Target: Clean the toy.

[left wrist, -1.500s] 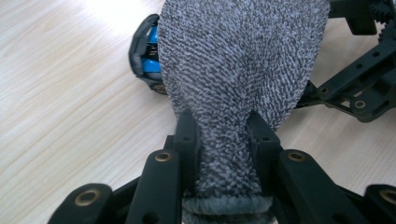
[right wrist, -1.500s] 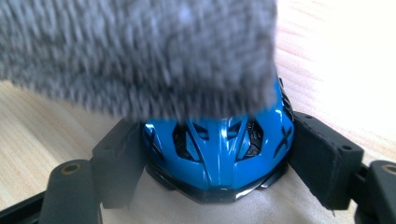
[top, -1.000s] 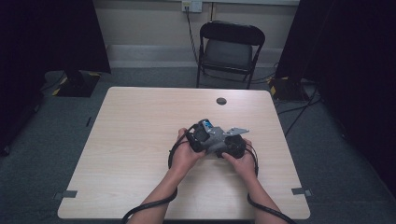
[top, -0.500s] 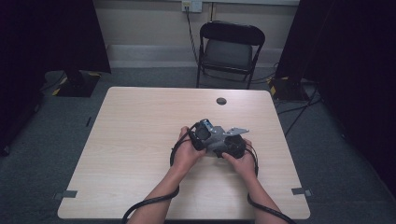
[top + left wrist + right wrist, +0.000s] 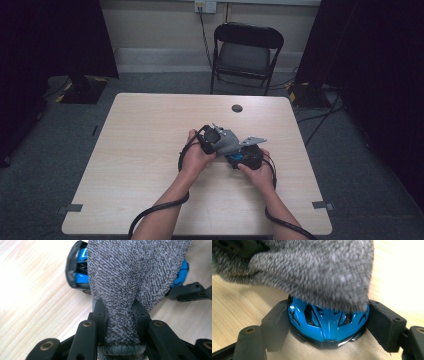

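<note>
A glossy blue and black object [image 5: 327, 320] rests on the wooden table [image 5: 150, 150] near the middle, and my right gripper [image 5: 329, 322] is shut on it, one pad against each side. A grey fluffy cloth [image 5: 130, 277] is pinched in my left gripper [image 5: 120, 307], whose jaws are shut on its bunched end. The cloth drapes over the top of the blue object [image 5: 80, 277] and hides most of it. From above, the left gripper [image 5: 212, 140] and right gripper [image 5: 245, 157] sit close together, with the cloth [image 5: 230, 142] between them.
A small black round disc [image 5: 236, 108] lies near the table's far edge. A black folding chair [image 5: 247, 50] stands behind the table. Cables trail from both grippers toward the near table edge [image 5: 200, 232].
My left hand has shifted the cloth a little across the blue object, away from the person. The right hand has stayed put.
</note>
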`<state>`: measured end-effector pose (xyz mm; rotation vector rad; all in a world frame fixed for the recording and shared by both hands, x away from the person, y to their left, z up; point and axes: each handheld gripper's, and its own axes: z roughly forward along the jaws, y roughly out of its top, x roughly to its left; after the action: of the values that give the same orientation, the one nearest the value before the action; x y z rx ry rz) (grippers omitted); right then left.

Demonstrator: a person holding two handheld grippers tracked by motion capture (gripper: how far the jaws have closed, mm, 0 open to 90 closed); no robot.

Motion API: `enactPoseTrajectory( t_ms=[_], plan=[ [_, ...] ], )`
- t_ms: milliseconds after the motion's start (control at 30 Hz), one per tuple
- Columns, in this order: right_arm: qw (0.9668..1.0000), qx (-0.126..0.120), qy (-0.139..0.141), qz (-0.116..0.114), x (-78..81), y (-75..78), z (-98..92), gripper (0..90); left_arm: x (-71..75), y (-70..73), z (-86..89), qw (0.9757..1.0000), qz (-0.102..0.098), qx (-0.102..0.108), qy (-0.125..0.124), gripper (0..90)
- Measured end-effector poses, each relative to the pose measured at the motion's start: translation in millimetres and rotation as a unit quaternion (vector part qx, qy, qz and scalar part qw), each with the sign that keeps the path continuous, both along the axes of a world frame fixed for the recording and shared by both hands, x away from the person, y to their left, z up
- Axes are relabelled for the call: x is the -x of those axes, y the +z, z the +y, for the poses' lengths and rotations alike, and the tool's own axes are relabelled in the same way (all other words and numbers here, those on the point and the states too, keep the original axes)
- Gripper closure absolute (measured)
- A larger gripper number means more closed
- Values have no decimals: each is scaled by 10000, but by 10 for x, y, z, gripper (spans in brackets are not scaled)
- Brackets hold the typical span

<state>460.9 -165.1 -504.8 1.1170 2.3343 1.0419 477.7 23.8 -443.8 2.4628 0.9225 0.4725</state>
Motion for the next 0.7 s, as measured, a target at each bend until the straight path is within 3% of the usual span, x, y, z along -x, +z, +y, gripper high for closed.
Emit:
enactPoseTrajectory(
  t_ms=[700],
  plan=[
    [10000, -1, 1, 3, 0, 0, 0, 238, -164, 42, 81, 9994, -72, -49, 328, 705]
  ],
)
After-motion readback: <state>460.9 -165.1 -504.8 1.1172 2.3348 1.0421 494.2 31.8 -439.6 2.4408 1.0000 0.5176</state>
